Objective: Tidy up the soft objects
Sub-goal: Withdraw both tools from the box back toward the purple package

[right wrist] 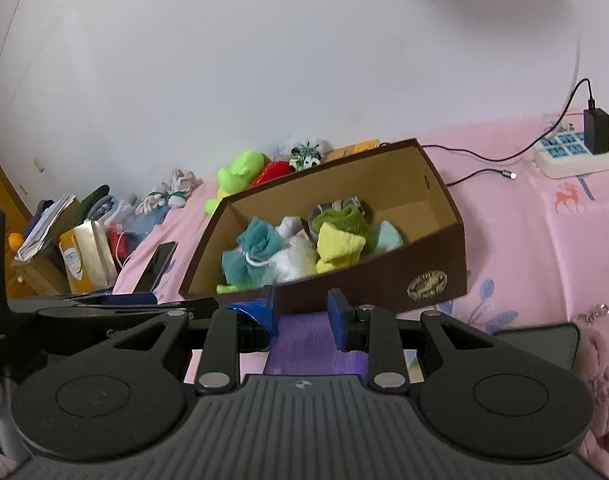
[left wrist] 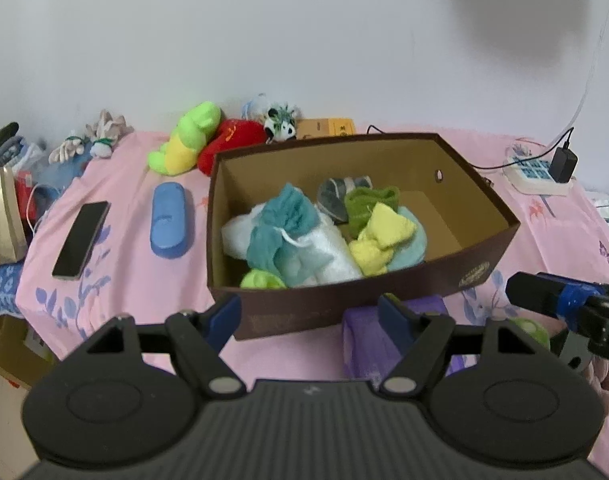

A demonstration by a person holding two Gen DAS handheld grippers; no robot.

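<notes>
A brown cardboard box sits on the pink bed sheet. It holds soft items: a teal mesh sponge, white cloth, yellow cloth, green cloth. A purple soft pack lies in front of the box. My left gripper is open and empty, just before the box's near wall. My right gripper is open, its fingers apart above the purple pack.
A green and yellow plush, a red plush and a small panda toy lie behind the box. A phone and a blue case lie to the left. A power strip with charger sits at the right.
</notes>
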